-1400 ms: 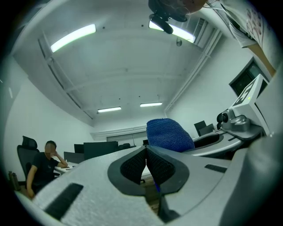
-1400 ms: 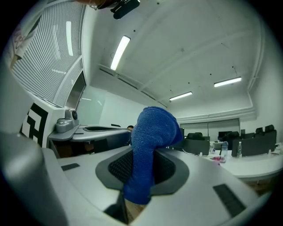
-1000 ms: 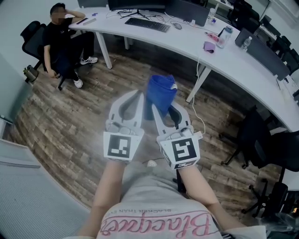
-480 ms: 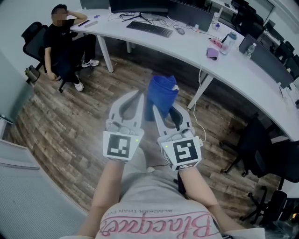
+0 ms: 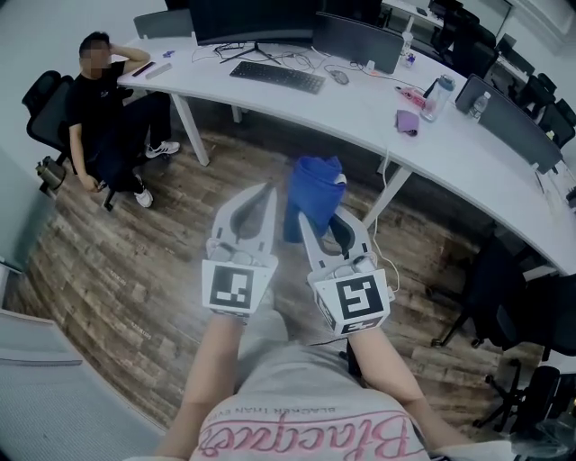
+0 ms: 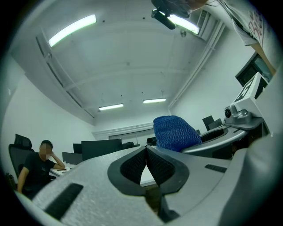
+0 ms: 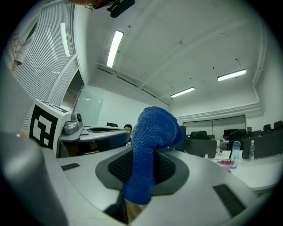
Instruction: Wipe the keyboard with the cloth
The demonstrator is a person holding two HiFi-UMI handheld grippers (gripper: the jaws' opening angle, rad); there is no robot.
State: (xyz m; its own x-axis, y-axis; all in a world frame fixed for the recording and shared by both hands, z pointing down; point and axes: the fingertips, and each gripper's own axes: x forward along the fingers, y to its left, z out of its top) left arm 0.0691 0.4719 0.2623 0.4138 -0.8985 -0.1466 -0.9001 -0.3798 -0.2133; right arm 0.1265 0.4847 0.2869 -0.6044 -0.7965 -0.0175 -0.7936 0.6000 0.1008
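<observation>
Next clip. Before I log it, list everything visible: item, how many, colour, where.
cloth: one, blue, bunched above the right gripper's jaws
keyboard: one, black, on the desk far ahead
desk: one, white, curved, across top and right
monitors: at least two, dark, behind the keyboard
mouse: one, grey, right of the keyboard
bottle: one, pale, on the desk further right
purple item: one, small, beside the bottle
seated person: one, dark clothes, at the desk's left end
office chairs: several, black, right side
floor: brown wood planks
left gripper: pale grey, shut, empty
right gripper: pale grey, shut on the cloth
</observation>
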